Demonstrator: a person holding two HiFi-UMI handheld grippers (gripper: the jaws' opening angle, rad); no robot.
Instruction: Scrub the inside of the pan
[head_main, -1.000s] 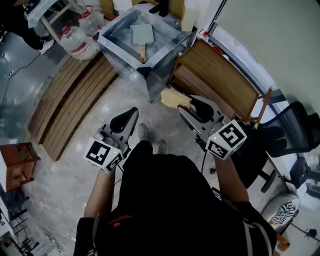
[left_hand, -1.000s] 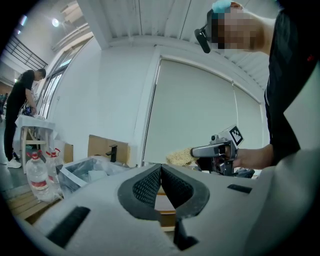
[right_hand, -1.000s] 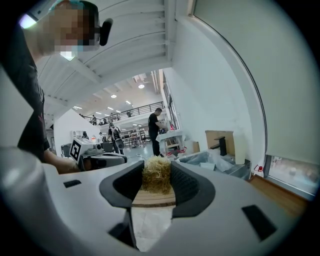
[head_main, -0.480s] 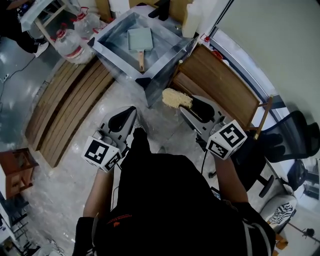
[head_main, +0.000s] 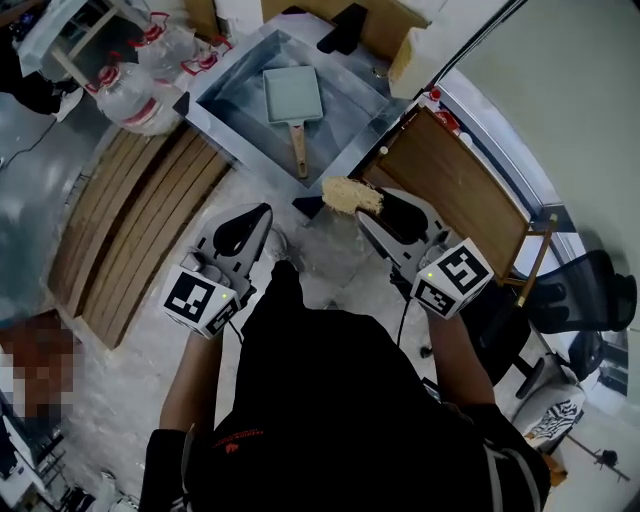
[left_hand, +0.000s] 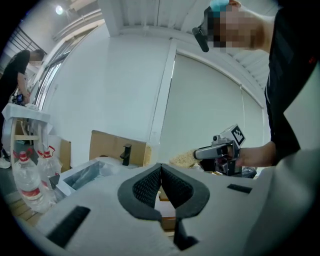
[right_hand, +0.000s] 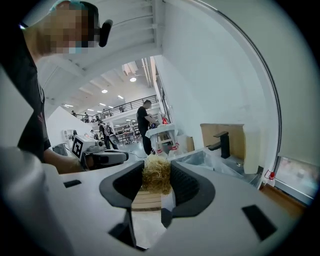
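A rectangular grey-green pan (head_main: 291, 95) with a wooden handle (head_main: 299, 150) lies flat in the steel sink (head_main: 230, 100) ahead of me. My right gripper (head_main: 366, 207) is shut on a tan fibrous scrubber (head_main: 351, 195), held in the air short of the sink's near corner. In the right gripper view the scrubber (right_hand: 156, 175) fills the gap between the jaws of that gripper (right_hand: 156, 186). My left gripper (head_main: 261, 214) hovers over the floor below the sink, well away from the pan. Its jaws meet with nothing between them in the left gripper view (left_hand: 160, 171).
A black faucet (head_main: 342, 30) stands at the sink's far side. Water bottles (head_main: 150, 75) sit left of the sink, beside wooden slats (head_main: 130, 210) on the floor. A wooden bench (head_main: 455, 195) and a black office chair (head_main: 590, 290) are to the right. People stand in the distance (right_hand: 145, 125).
The sink and pan have come nearer and lower in the head view as the person steps forward. Both grippers keep their grip and height.
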